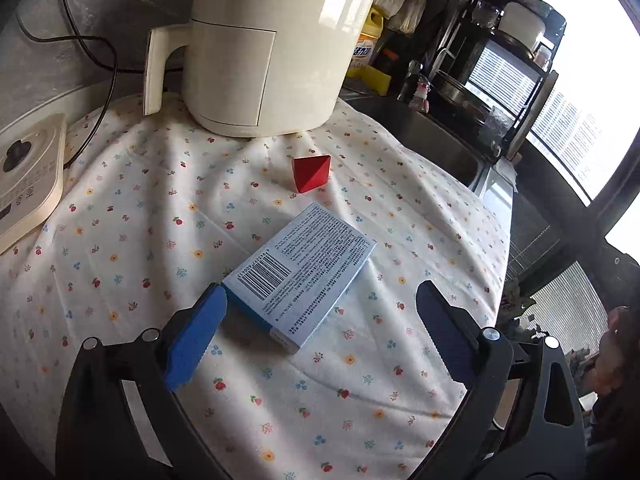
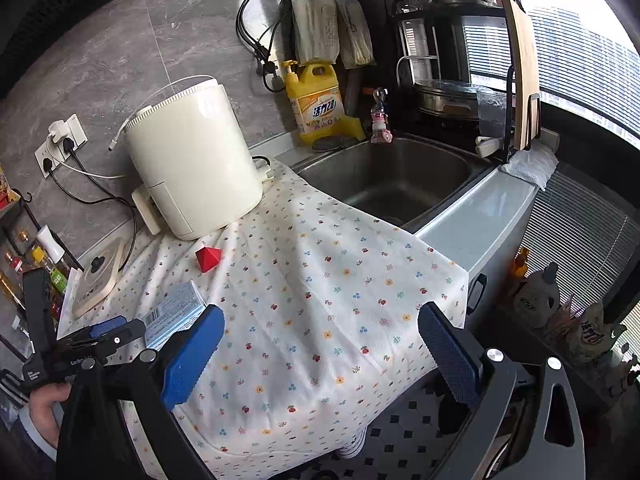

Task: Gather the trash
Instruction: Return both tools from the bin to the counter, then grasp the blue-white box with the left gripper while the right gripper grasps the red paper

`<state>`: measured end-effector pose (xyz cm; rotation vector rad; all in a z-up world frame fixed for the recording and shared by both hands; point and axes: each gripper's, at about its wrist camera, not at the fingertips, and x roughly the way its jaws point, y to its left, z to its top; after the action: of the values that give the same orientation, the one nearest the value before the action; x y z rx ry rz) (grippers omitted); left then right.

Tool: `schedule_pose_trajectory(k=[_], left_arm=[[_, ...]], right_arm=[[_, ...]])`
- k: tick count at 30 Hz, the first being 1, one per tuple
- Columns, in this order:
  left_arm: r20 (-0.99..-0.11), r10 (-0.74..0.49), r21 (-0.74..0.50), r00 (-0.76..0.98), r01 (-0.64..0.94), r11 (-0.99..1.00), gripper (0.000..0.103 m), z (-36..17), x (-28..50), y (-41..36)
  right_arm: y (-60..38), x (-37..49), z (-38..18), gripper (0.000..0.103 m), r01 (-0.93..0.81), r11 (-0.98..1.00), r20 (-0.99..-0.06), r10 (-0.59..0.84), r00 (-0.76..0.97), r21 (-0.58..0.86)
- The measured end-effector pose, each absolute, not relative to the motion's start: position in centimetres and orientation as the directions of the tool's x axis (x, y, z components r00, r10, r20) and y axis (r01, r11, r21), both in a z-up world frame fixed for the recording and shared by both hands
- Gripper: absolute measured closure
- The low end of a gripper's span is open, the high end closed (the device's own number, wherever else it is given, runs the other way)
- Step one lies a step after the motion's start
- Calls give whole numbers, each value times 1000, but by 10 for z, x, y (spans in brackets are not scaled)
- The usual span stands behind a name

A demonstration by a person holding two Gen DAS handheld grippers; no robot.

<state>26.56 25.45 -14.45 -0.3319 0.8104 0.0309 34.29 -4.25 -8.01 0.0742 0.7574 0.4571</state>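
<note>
A light blue cardboard box [image 1: 300, 276] with a barcode lies flat on the floral cloth [image 1: 140, 220]. My left gripper [image 1: 320, 312] is open, its jaws spread on either side of the box's near end, the left pad close to the box corner. A red pyramid-shaped piece [image 1: 312, 174] stands beyond the box. In the right wrist view the box [image 2: 174, 312] and red piece [image 2: 208, 258] lie at the left, with the left gripper [image 2: 116, 330] over the box. My right gripper [image 2: 320, 344] is open and empty above the cloth's front edge.
A cream air fryer [image 1: 264, 48] stands at the back of the cloth. A cream appliance base [image 1: 24, 176] sits at the left. A steel sink [image 2: 392, 180], yellow detergent bottle [image 2: 316, 104] and dish rack [image 2: 452, 92] are to the right.
</note>
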Motion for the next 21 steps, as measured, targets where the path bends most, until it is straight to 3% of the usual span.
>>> schedule_pose_trajectory(k=[13, 21], left_arm=[[-763, -145, -215, 629, -36, 976, 10, -175, 307, 261], [-774, -128, -211, 620, -62, 975, 25, -180, 299, 254]], right_arm=[[-35, 337, -89, 8, -317, 928, -694, 359, 624, 195], [-19, 349, -97, 8, -367, 909, -723, 388, 572, 197]])
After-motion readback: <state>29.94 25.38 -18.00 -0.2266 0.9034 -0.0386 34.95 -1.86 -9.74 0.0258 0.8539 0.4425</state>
